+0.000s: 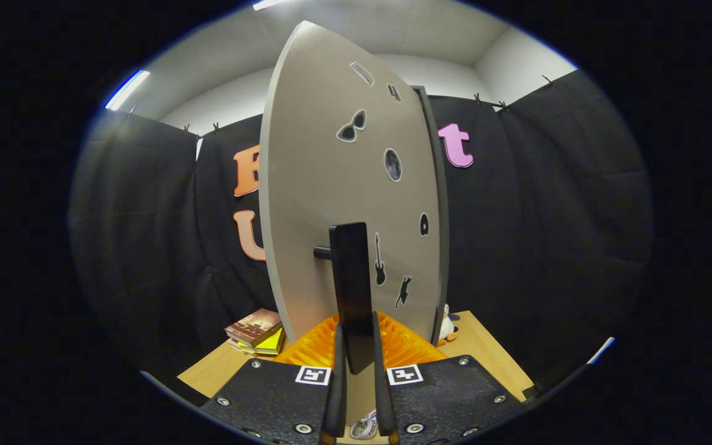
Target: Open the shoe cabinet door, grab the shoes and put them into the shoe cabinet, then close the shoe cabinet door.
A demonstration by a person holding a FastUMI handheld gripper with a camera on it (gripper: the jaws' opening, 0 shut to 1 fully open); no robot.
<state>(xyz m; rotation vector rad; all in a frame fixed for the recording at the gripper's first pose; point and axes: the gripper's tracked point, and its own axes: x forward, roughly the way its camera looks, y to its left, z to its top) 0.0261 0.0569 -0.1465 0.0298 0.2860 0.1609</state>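
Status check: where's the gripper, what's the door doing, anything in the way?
Gripper shut on door handle. Cabinet door swung partly open, edge toward camera. Shoe below the fingers. Books left of door, off the path.

You're over a light wood table (486, 346) w/ the shoe cabinet (343, 204) standing on it, a stack of books (257, 332) left of its base, a small penguin toy (449, 326) at right, orange ribbed mat (402, 346) in front.
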